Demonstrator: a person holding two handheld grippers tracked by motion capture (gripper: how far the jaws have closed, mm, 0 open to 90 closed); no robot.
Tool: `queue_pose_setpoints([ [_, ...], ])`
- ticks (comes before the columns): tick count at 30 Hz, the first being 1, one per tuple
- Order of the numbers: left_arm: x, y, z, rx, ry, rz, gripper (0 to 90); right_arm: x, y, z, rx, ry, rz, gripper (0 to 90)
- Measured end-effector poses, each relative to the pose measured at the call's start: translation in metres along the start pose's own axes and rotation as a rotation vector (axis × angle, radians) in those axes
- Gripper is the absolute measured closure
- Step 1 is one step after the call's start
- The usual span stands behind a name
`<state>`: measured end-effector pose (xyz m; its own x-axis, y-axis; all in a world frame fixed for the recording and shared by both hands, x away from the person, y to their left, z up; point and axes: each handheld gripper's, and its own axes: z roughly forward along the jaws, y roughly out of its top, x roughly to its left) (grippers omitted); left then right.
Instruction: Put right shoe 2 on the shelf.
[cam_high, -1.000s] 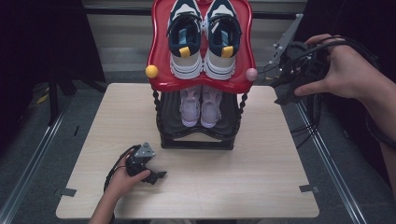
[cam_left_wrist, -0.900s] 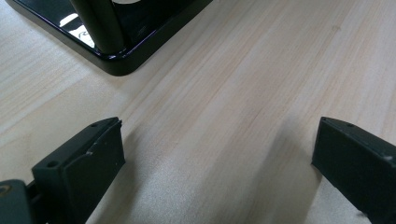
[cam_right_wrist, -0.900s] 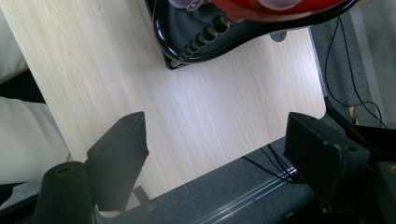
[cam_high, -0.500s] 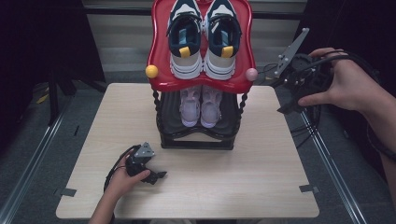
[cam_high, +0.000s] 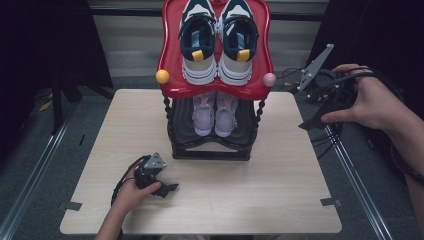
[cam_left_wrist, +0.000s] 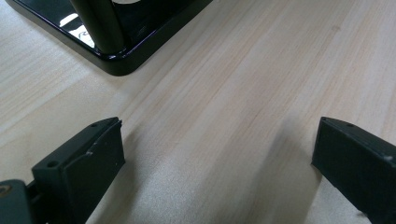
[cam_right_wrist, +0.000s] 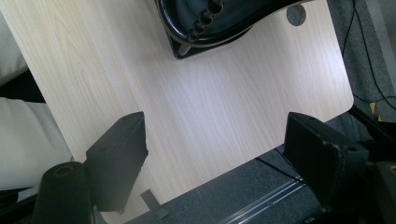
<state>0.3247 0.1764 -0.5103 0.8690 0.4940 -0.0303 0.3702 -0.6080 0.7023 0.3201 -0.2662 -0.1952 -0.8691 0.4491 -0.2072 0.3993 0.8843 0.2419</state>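
A two-tier shoe rack stands at the back middle of the wooden table (cam_high: 260, 200). Its red top shelf (cam_high: 171, 67) carries a pair of navy and white sneakers (cam_high: 199, 42), and the black lower shelf (cam_high: 210, 150) holds a pair of pale lilac shoes (cam_high: 215, 112). My left gripper (cam_high: 169, 188) rests on the table at the front left, open (cam_left_wrist: 215, 140), with bare wood between its jaws and the rack's base corner (cam_left_wrist: 116, 60) just ahead. My right gripper (cam_high: 309, 106) hangs in the air off the table's right edge. It is open (cam_right_wrist: 215, 140) and looks down on the table.
A yellow knob (cam_high: 162, 76) and a pink knob (cam_high: 269, 79) stick out from the red shelf's front corners. Grey floor with metal rails (cam_high: 350, 165) and cables (cam_high: 327, 140) lies to the right of the table. Tape marks (cam_high: 332, 202) sit near the table's front corners.
My right gripper has sunk and drifted to the right beside the rack, with its jaws unchanged. The left gripper has stayed put on the table.
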Motion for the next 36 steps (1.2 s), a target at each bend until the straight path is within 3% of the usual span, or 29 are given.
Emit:
queue_pose_setpoints([
  [27, 0.000, 0.000, 0.000, -0.004, 0.002, 0.000, 1.6, 0.009, -0.027, 0.053, -0.035, 0.050, 0.046, 20.8],
  [36, 0.000, 0.000, 0.000, -0.004, 0.004, 0.003, 1.6, 0.013, -0.037, 0.072, -0.023, 0.057, 0.055, 20.1],
])
